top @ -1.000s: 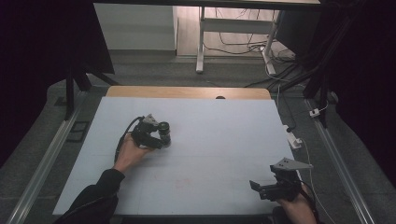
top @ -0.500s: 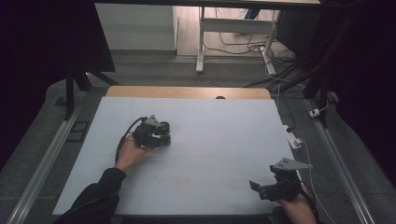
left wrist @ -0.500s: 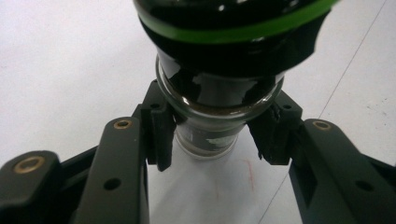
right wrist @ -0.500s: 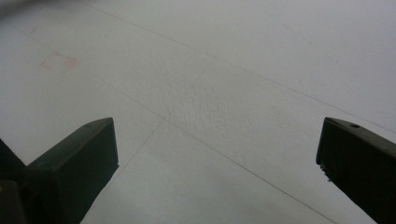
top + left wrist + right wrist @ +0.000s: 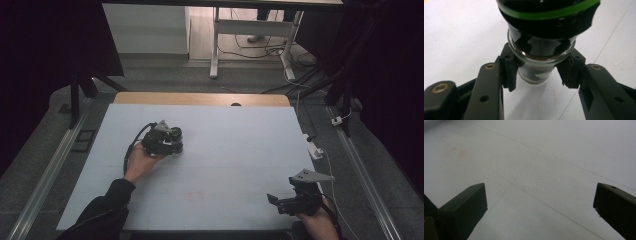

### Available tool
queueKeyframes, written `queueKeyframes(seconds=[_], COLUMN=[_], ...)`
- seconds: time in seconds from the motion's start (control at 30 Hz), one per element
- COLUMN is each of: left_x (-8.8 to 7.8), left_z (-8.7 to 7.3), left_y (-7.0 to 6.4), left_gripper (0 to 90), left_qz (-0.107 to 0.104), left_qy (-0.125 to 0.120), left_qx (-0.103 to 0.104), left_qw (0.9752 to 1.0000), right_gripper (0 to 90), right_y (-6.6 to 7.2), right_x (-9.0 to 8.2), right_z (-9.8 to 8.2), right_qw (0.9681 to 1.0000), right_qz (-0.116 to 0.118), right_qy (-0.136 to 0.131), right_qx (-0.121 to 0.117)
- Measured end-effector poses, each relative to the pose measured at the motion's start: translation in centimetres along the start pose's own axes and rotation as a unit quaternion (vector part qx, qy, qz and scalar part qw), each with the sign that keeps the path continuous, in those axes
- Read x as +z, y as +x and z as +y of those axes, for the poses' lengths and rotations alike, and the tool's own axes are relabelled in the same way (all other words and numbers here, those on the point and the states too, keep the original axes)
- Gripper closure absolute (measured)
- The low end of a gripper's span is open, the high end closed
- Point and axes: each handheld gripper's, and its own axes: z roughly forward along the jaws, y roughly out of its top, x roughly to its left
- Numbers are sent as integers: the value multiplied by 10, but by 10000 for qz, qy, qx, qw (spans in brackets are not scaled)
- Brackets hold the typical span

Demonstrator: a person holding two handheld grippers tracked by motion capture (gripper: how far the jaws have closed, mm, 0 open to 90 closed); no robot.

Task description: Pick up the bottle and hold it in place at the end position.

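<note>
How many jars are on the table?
1. The jar, dark glass with a green band, sits between the left gripper's fingers, on the table's left side. No other shows.

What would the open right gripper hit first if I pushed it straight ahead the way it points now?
Most likely just the pale blue-white foam table surface: the right gripper has open jaws with nothing between them, angled down at bare surface. In the high view it points left, well short of the left gripper clamping a dark glass jar.

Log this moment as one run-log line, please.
left gripper: shut on dark glass jar, jaws just closed | jar: green band, on white table | right gripper: open, empty, near table's front right
</note>
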Motion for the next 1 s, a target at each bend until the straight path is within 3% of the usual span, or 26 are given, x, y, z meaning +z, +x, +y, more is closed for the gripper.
queueKeyframes(seconds=[0.27, 0.67, 1.0], left_x=[-2, 10, 29], left_z=[20, 47, 52], left_y=[-13, -33, -46], left_gripper=[534, 535, 535], left_qz=[-151, -363, -524], left_qy=[-34, -51, 73], left_qx=[186, 404, 628], left_qw=[9997, 9985, 9966], right_gripper=[0, 0, 0], right_y=[0, -1, -1], right_x=[0, 0, 0], right_z=[0, 0, 0], right_qw=[10000, 10000, 10000], right_qz=[9, 25, 30], right_qy=[7, 11, 5], right_qx=[8, 18, 30])
